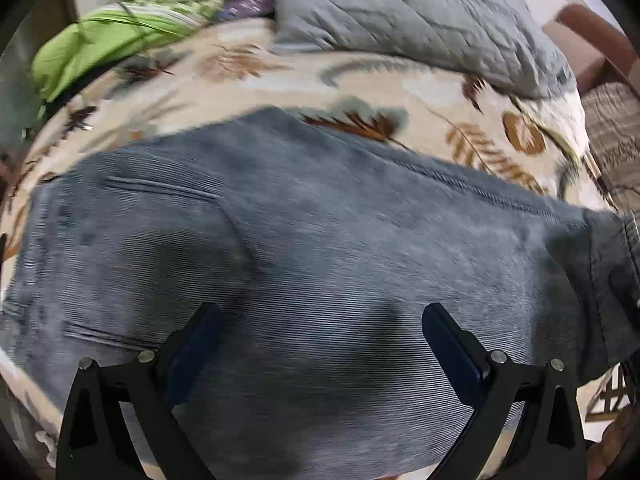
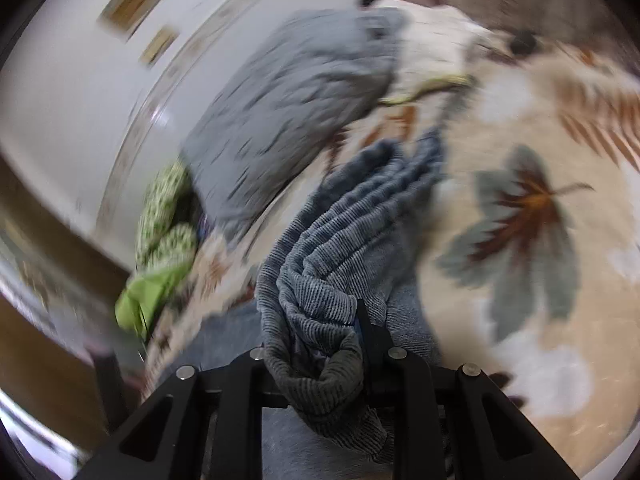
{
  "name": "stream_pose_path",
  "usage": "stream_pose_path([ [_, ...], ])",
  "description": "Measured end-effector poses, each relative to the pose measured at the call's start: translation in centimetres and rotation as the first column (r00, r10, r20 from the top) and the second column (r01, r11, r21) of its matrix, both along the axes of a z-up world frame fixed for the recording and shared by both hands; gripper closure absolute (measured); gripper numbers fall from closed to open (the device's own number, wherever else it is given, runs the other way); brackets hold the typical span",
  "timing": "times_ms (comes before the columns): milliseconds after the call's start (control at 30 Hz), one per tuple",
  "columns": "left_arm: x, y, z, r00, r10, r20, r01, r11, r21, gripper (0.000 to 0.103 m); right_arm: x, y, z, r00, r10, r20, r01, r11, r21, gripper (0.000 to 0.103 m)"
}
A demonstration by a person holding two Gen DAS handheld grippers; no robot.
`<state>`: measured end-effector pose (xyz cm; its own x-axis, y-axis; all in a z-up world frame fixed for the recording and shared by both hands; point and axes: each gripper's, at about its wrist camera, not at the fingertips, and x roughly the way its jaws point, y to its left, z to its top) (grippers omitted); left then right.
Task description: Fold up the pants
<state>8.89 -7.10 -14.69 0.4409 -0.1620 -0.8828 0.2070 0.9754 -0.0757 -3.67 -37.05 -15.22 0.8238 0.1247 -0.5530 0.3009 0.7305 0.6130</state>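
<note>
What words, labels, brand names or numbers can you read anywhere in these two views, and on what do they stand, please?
None can be read.
Corduroy pants: no tag or label visible.
Leaf-print bedspread: pattern only, no lettering.
Grey quilted pillow: plain.
Green patterned bedding: print only, no words.
Framed pictures on the wall: too blurred to tell whether they carry any text.
Left gripper and right gripper: no markings seen.

The left wrist view looks down from close above the grey-blue corduroy pants point(image 1: 304, 240), facing the grey quilted pillow point(image 1: 416, 16) at the far side of the leaf-patterned bed cover point(image 1: 280, 80). The right wrist view sits tilted and blurred, very near the bunched pants point(image 2: 340, 248). Both share that pillow point(image 2: 292, 96) and the green bedding point(image 1: 100, 44) beside it point(image 2: 160, 264).
</note>
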Motion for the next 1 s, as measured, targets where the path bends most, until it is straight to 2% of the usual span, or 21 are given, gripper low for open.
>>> stream_pose_path([
  [100, 0.0, 2.0, 0.9, 0.998, 0.042, 0.038, -0.042, 0.999, -0.004, 0.002, 0.7, 4.0, 0.9, 0.996, 0.090, -0.005, -0.090, 0.994, -0.068, 0.079],
  [200, 0.1, 4.1, 1.2, 0.995, 0.081, 0.054, -0.081, 0.997, 0.000, 0.002, 1.9, 7.7, 0.8, 0.982, 0.180, -0.055, -0.185, 0.978, -0.099, 0.079],
  [300, 0.4, 5.5, 1.0, 0.993, 0.111, 0.047, -0.111, 0.994, -0.007, 0.002, 3.7, 10.6, -0.2, 0.947, 0.285, -0.147, -0.295, 0.954, -0.051, 0.074],
  [400, 0.4, 6.2, 0.6, 0.993, 0.113, 0.039, -0.112, 0.994, -0.006, 0.002, 4.5, 11.9, -0.4, 0.930, 0.305, -0.205, -0.323, 0.944, -0.059, 0.068],
  [433, 0.3, 6.2, 0.6, 0.994, 0.105, 0.040, -0.105, 0.994, -0.007, 0.002, 4.4, 12.1, -0.1, 0.929, 0.316, -0.194, -0.334, 0.940, -0.066, 0.064],
  [500, 0.1, 6.0, 0.5, 0.996, 0.079, 0.044, -0.079, 0.997, -0.007, 0.002, 4.1, 12.0, 0.4, 0.921, 0.362, -0.144, -0.369, 0.929, -0.022, 0.031],
  [567, 0.0, 5.4, 0.4, 0.997, 0.058, 0.045, -0.057, 0.998, -0.006, 0.002, 3.6, 11.8, 0.7, 0.907, 0.411, -0.090, -0.410, 0.912, 0.035, 0.025],
  [700, -0.1, 4.5, 0.3, 0.999, 0.021, 0.041, -0.020, 1.000, -0.007, 0.002, 2.7, 11.2, 1.2, 0.872, 0.489, -0.022, -0.483, 0.867, 0.127, 0.025],
  [733, -0.1, 4.4, 0.3, 0.999, 0.014, 0.041, -0.013, 1.000, -0.009, 0.002, 2.1, 10.5, 1.8, 0.878, 0.478, 0.009, -0.475, 0.870, 0.135, 0.026],
  [800, -0.1, 4.0, 0.2, 0.999, 0.000, 0.038, 0.001, 1.000, -0.012, 0.002, 1.3, 9.0, 2.4, 0.902, 0.431, 0.017, -0.429, 0.894, 0.131, 0.025],
  [933, -0.4, 2.8, -0.1, 0.999, -0.034, 0.033, 0.034, 0.999, -0.007, 0.002, 0.7, 6.5, 2.2, 0.943, 0.332, -0.037, -0.323, 0.935, 0.143, 0.026],
  [1000, -0.8, 1.9, -0.3, 0.998, -0.062, 0.033, 0.062, 0.998, -0.001, 0.002, 1.6, 5.6, 2.2, 0.953, 0.298, -0.055, -0.287, 0.945, 0.157, 0.026],
])
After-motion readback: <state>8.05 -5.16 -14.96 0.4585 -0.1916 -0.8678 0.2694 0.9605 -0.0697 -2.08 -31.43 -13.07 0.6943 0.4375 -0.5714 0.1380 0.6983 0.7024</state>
